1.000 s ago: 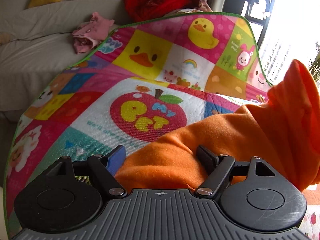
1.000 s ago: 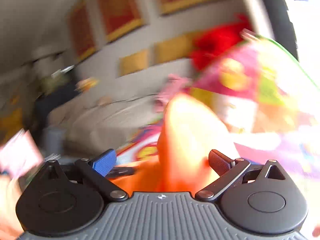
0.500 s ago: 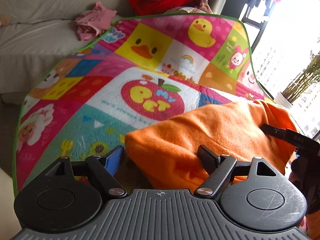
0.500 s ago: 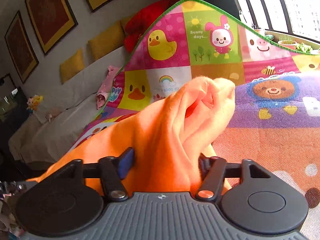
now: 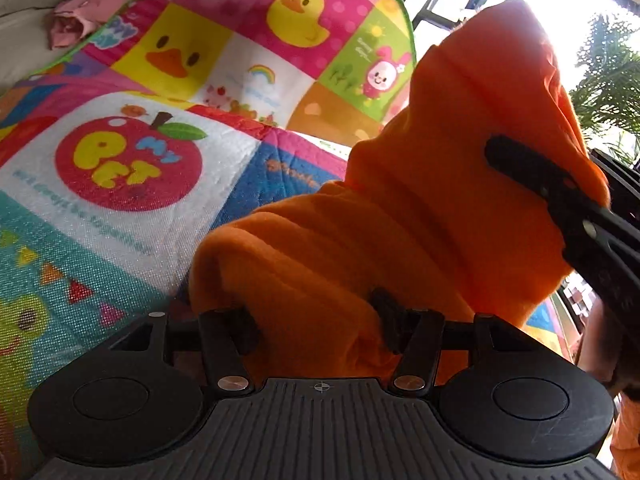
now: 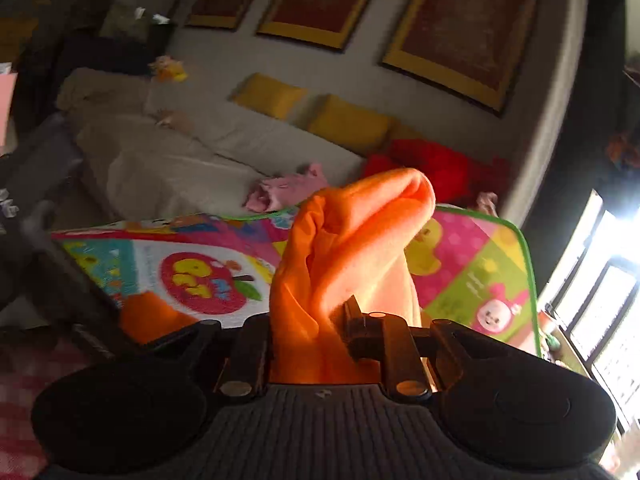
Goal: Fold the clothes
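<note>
Now both closing on bunched orange fleece garment (image 5: 420,220): left gripper (image 5: 316,320) low, right gripper (image 6: 308,320) high toward two o'clock, cloth strung between.

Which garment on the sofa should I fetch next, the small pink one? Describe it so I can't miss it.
Start at the pale sofa behind the cartoon play mat. By the mat's green edge lies the pink garment, crumpled. It is smaller and paler than the red heap beside it.

Support surface: a patchwork play mat (image 5: 168,184) with green edging, printed with ducks, an apple and a rabbit. An orange garment (image 5: 360,248) lies partly on it. Beyond, a pink garment (image 6: 284,192) on a pale sofa (image 6: 180,160).
</note>
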Tool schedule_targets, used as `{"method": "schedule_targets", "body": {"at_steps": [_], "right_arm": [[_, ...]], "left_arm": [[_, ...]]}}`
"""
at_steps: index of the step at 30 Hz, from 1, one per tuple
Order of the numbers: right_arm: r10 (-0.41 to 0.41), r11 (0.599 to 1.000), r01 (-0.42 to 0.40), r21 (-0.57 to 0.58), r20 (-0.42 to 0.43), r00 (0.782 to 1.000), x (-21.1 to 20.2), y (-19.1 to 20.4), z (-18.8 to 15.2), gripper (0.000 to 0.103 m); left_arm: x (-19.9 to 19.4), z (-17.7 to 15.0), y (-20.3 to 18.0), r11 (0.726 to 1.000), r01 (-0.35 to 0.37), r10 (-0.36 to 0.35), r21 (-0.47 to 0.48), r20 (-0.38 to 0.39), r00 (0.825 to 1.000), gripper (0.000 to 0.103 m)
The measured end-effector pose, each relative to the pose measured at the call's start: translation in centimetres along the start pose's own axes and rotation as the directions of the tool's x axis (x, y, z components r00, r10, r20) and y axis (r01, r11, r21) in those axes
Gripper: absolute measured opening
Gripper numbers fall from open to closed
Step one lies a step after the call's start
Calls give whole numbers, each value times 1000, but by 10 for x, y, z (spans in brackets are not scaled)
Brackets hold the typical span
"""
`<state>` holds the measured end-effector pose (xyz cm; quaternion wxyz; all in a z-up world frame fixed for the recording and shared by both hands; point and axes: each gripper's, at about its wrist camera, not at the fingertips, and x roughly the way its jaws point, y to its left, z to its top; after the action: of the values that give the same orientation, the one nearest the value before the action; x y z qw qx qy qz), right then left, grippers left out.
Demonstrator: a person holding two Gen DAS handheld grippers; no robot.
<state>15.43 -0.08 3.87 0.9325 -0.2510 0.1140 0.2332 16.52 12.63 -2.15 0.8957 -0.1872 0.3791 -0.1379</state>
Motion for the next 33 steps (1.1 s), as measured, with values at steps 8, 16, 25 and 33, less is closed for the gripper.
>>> {"method": "schedule_targets", "body": {"at_steps": [8, 16, 25, 33], "right_arm": [[90, 994, -94, -55, -60, 994, 12, 45, -6, 22], [68, 974, -89, -206, -105, 992, 14, 80, -19, 40], [78, 952, -106, -287, -108, 991, 18, 117, -19, 47], [254, 967, -254, 13, 4, 967, -46, 21, -10, 88]], "left_arm": [[-14, -3, 16, 1000, -8, 9, -24, 12, 1000, 67], [-90, 15, 28, 998, -48, 57, -51, 202, 978, 74], [-101, 46, -19, 987, 152, -158, 45, 256, 954, 75], [-26, 24, 36, 998, -32, 37, -55, 83, 996, 67]]}}
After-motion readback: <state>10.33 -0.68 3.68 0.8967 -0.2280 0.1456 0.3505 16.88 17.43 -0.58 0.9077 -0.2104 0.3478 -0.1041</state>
